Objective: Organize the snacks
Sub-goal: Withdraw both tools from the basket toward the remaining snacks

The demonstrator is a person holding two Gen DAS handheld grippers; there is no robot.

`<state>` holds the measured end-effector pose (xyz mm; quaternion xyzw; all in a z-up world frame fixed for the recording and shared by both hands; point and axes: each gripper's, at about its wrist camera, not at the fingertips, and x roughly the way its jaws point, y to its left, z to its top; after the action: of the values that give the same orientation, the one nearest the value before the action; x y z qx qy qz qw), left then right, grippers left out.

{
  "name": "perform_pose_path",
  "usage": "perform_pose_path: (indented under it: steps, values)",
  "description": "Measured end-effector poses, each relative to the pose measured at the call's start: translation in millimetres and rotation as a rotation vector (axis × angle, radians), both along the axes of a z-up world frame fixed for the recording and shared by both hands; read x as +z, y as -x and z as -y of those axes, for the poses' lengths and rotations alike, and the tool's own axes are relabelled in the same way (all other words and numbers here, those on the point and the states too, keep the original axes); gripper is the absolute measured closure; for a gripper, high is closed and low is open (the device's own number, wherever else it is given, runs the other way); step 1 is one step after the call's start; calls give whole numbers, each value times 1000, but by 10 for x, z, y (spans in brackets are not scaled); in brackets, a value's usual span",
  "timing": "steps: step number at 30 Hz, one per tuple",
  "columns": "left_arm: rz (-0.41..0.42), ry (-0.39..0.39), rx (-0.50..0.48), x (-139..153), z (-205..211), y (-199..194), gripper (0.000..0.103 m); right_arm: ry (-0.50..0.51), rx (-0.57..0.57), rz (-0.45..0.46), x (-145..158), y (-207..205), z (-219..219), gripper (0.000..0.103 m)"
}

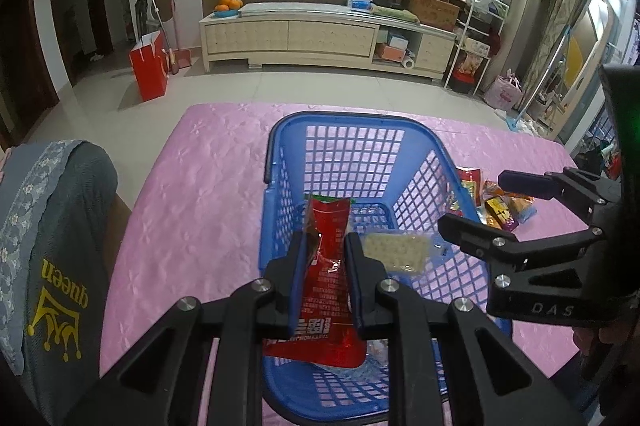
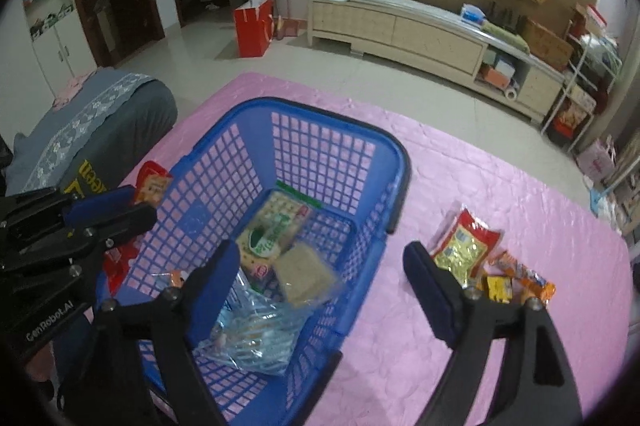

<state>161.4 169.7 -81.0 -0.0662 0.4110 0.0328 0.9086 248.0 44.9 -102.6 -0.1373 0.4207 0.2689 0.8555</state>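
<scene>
1. Left tool (image 1: 324,282) – nearest, over basket's near end. Jaws drawn close, clamped on red snack pouch (image 1: 326,266); pouch hangs upright between the pads, lower end above basket floor.
2. Right tool (image 2: 320,282) – jaws spread wide, nothing between them; one finger over basket interior, the other outside over the pink cover.
3. Blue basket (image 2: 304,105) – on worktop w/ pink cover (image 1: 192,193). Inside: clear cracker pack (image 2: 304,272), green-white biscuit pack (image 2: 272,234), crinkled clear bag (image 2: 256,330).
4. Loose snacks, worktop beside basket, not yet sorted: red-yellow pouch (image 2: 466,246), small yellow pack (image 2: 498,288), orange stick pack (image 2: 528,278).
5. Far: TV cabinet (image 1: 320,37), red paper bag (image 1: 150,65) on floor.
6. Risks (est.): pouch let go tilted could catch on the rim & land outside; slick film may slip early; the two tools sit close, could bump reaching across; right tool's inner finger could snag the mesh wall & shift the basket.
</scene>
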Motion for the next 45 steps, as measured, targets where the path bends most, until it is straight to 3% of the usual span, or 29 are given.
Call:
perform_pose_path:
  steps: [15, 30, 32, 34, 35, 45]
  values:
    - [-15, -13, -89, -23, 443, -160, 85, -35, -84, -30, 4, 15, 513, 16]
    - [-93, 25, -144, -342, 622, -484, 83, -52, -131, -78, -220, -144, 752, 16]
    - [-103, 29, -146, -365, 631, -525, 77, -58, -138, -83, -240, -161, 782, 16]
    - [-101, 22, -139, -368, 648, -542, 53, -62, -144, -85, -247, -171, 816, 16]
    - [-94, 22, -139, -358, 648, -534, 50, -62, -147, -85, -251, -172, 827, 16]
    - [-57, -3, -131, -173, 652, -310, 43, -76, -156, -59, -100, -47, 910, 16]
